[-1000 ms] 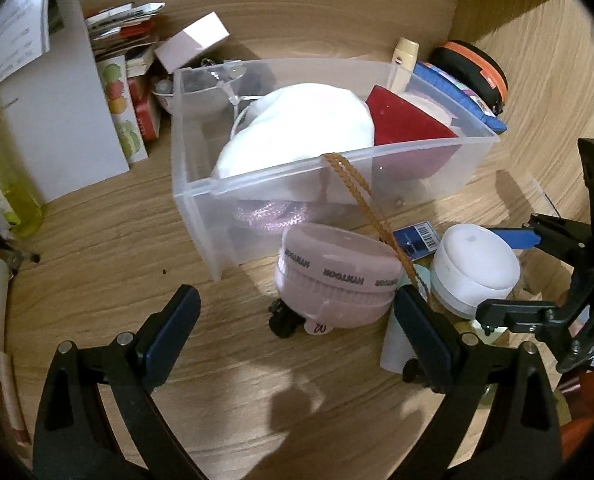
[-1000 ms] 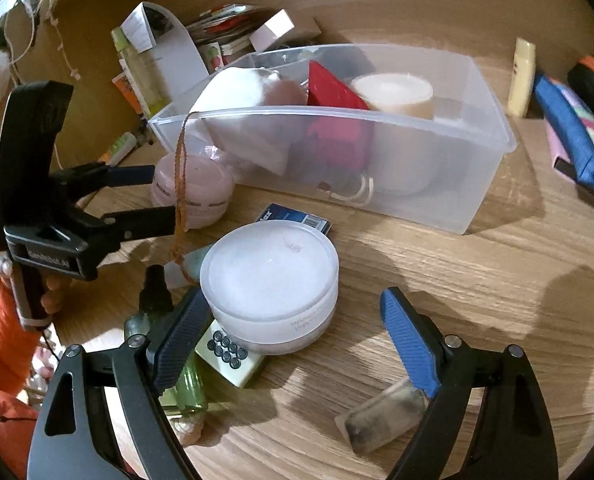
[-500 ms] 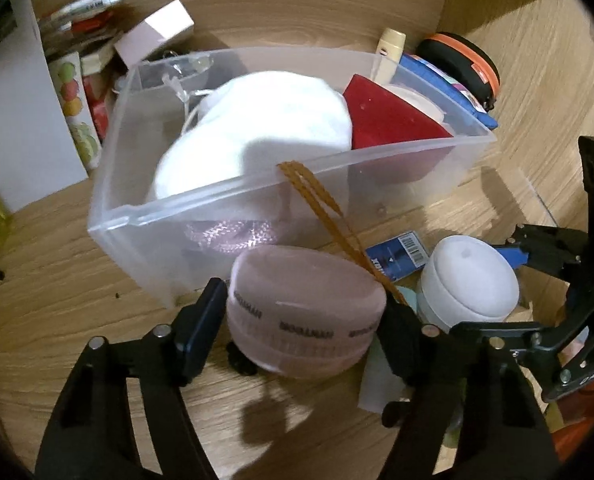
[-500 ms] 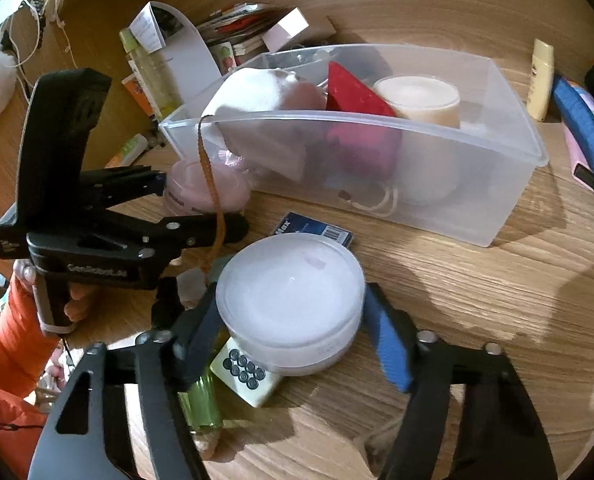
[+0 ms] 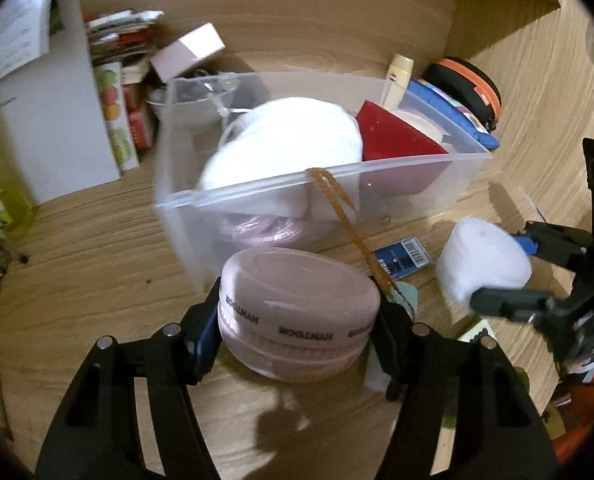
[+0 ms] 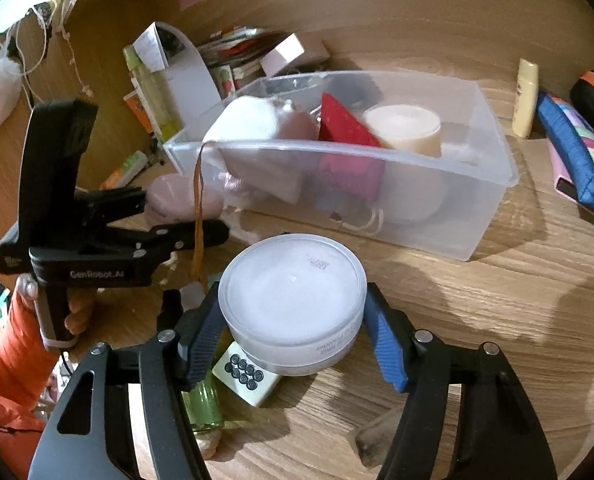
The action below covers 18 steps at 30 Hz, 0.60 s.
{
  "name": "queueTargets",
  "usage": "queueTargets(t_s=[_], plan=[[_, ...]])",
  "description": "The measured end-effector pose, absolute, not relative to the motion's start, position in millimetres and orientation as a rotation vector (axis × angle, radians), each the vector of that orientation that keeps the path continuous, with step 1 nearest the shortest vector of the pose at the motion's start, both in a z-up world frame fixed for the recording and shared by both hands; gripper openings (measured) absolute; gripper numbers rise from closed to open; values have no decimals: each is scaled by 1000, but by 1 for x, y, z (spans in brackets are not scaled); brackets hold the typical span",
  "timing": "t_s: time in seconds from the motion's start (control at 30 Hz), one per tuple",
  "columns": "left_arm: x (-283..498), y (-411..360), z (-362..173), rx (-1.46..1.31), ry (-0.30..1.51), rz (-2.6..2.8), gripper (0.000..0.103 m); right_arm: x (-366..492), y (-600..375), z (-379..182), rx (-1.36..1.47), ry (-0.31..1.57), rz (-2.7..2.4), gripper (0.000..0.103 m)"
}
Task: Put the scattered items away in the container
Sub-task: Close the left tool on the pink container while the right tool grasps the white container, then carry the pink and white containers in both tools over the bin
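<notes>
A clear plastic bin [image 5: 257, 196] stands on the wooden table, also in the right wrist view [image 6: 477, 216]. It holds a white bundle, a red piece and a cream candle [image 6: 405, 124]. My left gripper [image 5: 297, 328] is shut on a round pink case [image 5: 297, 300] and holds it in front of the bin. My right gripper [image 6: 293, 332] is shut on a white round tub [image 6: 293, 300], lifted a little off the table. A brown cord [image 5: 345, 232] hangs over the bin's front wall.
A blue card [image 5: 401, 258] and a white tile with dots [image 6: 245, 376] lie on the table near a green bottle [image 6: 203, 404]. Books and boxes [image 5: 117, 80] crowd the back left. A blue pouch [image 6: 577, 148], an orange-rimmed case [image 5: 469, 88] and a cream tube [image 6: 525, 96] lie right of the bin.
Both grippers have closed from open onto their items. The left took hold of the pink case, the right took hold of the white tub, and both items have risen a little.
</notes>
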<state>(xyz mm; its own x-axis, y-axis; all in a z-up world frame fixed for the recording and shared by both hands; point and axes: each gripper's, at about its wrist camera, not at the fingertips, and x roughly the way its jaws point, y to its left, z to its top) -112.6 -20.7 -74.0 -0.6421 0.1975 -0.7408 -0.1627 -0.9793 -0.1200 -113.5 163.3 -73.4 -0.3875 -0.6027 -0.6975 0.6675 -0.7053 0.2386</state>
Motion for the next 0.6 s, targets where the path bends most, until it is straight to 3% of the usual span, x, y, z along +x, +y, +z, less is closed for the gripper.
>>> queueTargets(t_s=[0.6], plan=[[-80,-39,-24,-1016,-146,2787,64,-113,193,-26,892,32,-2263,63]])
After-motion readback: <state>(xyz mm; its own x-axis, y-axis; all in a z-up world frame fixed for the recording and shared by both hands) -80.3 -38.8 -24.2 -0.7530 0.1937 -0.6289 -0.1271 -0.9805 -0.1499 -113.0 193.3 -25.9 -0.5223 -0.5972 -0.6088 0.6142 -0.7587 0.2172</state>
